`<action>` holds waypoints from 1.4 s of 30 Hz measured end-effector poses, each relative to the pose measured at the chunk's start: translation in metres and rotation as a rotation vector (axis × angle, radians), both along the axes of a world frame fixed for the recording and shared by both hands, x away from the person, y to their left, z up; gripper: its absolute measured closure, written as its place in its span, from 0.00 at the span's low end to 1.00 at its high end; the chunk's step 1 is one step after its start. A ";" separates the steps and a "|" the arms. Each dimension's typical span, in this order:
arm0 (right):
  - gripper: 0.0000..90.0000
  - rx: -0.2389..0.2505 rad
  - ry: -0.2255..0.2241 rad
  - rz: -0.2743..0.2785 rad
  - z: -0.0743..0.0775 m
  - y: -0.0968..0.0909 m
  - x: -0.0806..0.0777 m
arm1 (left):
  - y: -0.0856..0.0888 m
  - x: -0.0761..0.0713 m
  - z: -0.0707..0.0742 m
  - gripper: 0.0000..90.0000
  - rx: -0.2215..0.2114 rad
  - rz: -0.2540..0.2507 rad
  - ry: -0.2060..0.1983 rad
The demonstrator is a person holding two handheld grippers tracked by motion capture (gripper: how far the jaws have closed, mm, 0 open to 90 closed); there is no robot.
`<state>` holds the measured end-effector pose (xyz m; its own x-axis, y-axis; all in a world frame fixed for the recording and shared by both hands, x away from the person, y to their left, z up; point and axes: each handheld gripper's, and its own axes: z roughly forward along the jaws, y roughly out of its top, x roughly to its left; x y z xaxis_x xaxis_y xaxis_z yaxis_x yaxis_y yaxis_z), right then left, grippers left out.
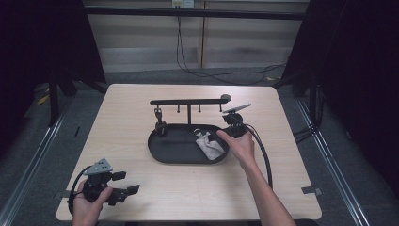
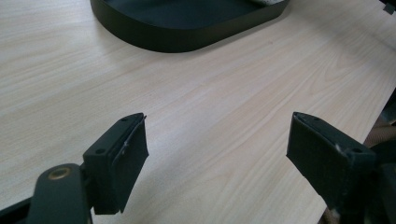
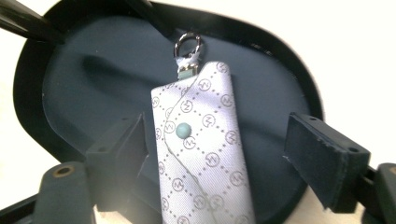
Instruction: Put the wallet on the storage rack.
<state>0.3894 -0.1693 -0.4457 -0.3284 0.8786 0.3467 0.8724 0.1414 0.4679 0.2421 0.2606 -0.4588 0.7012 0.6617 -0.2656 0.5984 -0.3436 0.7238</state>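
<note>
Pouch (image 3: 201,149) flat in tray (image 3: 56,116), probably soft, light fabric; take by metal clasp (image 3: 187,45). Right tool (image 3: 215,140) wide, pads clear of pouch. Left tool (image 2: 217,149) wide, empty.

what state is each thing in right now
pouch: lying flat in the tray, flap snapped shut, between open jaws, not gripped
tray: flat on the table, holding the pouch
rack: upright at the tray's back, one small item hanging
left gripper: open, empty
right gripper: open
</note>
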 end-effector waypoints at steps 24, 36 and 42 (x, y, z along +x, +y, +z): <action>0.18 -0.031 -0.165 -0.003 0.019 -0.040 -0.045 | 0.003 0.003 -0.001 0.23 -0.008 0.042 0.007; 0.18 -0.025 -0.198 -0.009 0.011 -0.062 -0.078 | 0.002 0.002 -0.001 0.23 -0.005 0.040 0.001; 0.18 -0.013 -0.222 -0.026 0.008 -0.071 -0.095 | 0.003 0.001 -0.001 0.23 -0.007 0.041 0.002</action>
<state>0.2944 -0.2401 -0.4380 -0.3720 0.8920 0.2568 0.7520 0.1273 0.6468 0.2435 0.2633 -0.4594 0.6733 0.6876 -0.2718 0.6130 -0.3137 0.7251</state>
